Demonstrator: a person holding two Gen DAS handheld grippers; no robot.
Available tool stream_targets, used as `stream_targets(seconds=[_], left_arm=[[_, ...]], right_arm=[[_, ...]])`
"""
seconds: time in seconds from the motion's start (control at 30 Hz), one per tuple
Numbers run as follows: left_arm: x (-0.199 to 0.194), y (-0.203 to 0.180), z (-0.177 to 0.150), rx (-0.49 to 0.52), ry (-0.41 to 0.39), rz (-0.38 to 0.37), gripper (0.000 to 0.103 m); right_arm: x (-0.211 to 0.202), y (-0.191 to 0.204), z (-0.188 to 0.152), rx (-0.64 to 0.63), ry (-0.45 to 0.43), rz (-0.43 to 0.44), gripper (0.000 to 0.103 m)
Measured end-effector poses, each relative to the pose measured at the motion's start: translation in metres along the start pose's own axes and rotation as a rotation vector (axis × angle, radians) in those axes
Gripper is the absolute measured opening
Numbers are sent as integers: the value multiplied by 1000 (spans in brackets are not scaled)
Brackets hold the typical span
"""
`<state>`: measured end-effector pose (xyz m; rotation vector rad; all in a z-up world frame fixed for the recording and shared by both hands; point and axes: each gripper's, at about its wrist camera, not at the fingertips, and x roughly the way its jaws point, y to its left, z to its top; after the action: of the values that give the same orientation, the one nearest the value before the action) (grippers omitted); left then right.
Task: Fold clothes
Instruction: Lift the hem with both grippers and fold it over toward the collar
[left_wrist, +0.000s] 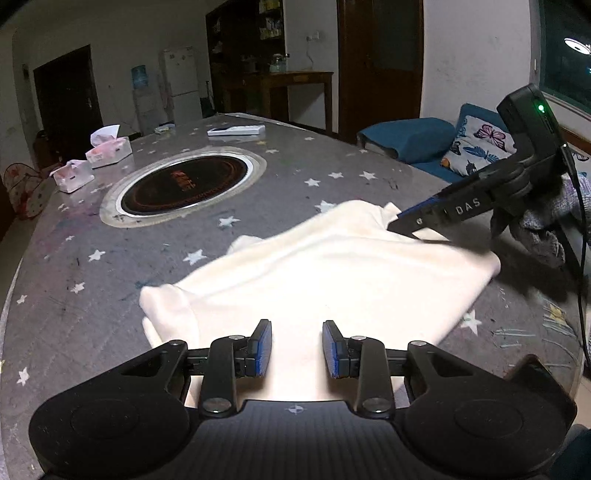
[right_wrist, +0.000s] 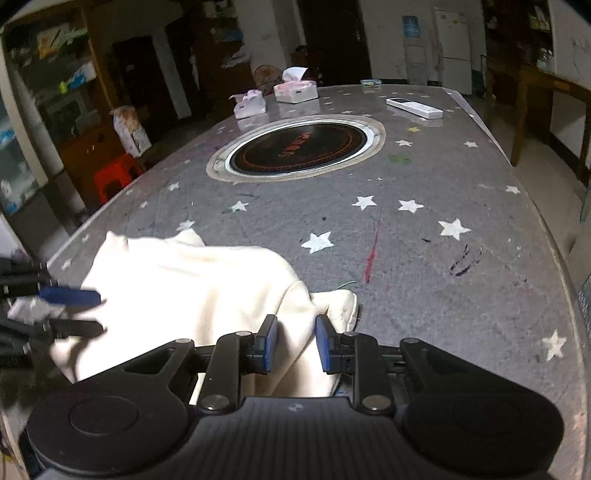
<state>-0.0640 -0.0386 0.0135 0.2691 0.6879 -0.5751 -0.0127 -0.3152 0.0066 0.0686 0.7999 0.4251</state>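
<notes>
Your left tool (left_wrist: 297, 349) sits at the near edge of the bench (left_wrist: 110, 258) with its blue pads spread apart and the cream garment (left_wrist: 314, 280) running between them. The pads don't touch the fabric, so nothing is pinched there. Your right tool (right_wrist: 291, 347) looks much the same from its own camera: pads apart, with a bunched ridge of the cream garment (right_wrist: 192, 288) passing through the gap. From the left camera, the right tool (left_wrist: 410, 230) comes in from the right over the cloth's far right corner, but it's blurry and I can't tell from that angle whether it's gripping.

The garment lies rumpled on the near part of the grey star-print bench, partly doubled over, with a loose flap (right_wrist: 341, 304) sticking out on the right side.

Farther out, the round black cooktop (right_wrist: 299, 149) is set into the middle of the bench. Beyond it are two tissue boxes (right_wrist: 295, 90) toward the far left and a white remote (right_wrist: 413, 108) at the far right. A blue sofa with a butterfly cushion (left_wrist: 476, 147) sits off to the right.
</notes>
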Motion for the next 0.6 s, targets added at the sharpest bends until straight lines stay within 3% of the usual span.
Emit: stream_targets(seconds=[0.07,0.17,0.27,0.43,0.5,0.6], left_arm=[[0,0,0,0,3,1,33],[0,2,0,4,9,0,33],[2,4,-3,5,18,-6,33],[1,8,-3,-14,23,-19,33],[-2,10,0,-13,22,-20,33],[-6,15,6,-26,0,-15,33]], right_arm=[[-2,4,-1,-20,-14,-7,5],[-12,15,0,-90,-56,-55,3],[-21,26,6,-180,-94,-138,3],[-21,22,4,-154,-84,-145,4],[-21,21,3,-142,-79,-147,11],[-21,18,1,-124,-72,-149,12]])
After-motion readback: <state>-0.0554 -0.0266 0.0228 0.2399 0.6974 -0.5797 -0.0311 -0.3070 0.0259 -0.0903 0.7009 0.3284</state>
